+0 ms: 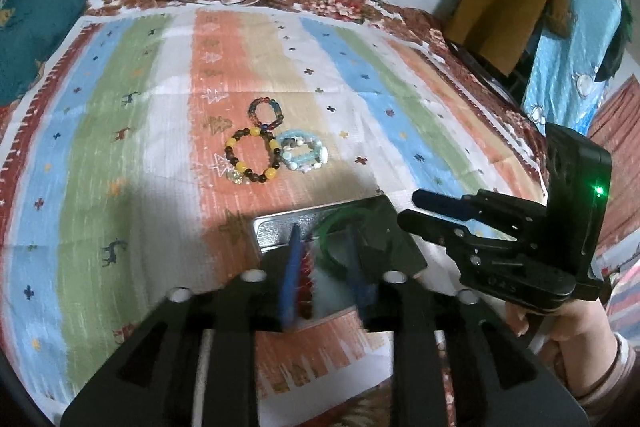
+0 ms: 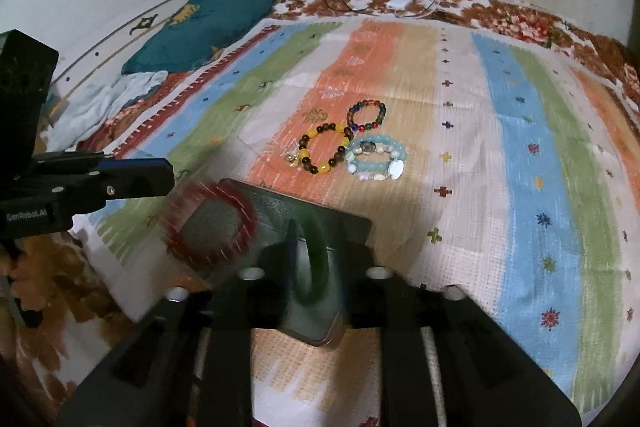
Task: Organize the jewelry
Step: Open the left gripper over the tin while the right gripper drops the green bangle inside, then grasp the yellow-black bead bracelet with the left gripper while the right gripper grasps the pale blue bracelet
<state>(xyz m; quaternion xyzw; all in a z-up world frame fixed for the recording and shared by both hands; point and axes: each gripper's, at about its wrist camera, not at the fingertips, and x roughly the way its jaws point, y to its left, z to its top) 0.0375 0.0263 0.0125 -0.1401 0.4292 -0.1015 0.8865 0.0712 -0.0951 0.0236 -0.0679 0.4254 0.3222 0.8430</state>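
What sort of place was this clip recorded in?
Probably a bedroom: the work surface looks like a bed with a floral blanket under a striped cloth, a teal pillow by the wall.

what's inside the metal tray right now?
In the metal tray: a red bangle at its left end and a green bangle standing on edge between the right gripper's open fingers. The gripper bodies hide the tray's near part.

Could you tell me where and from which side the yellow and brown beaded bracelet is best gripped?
Probably pinch the yellow and brown beaded bracelet across its near arc from above: it lies flat, its far side touches the multicoloured bracelet, its right side the pale blue bracelet.
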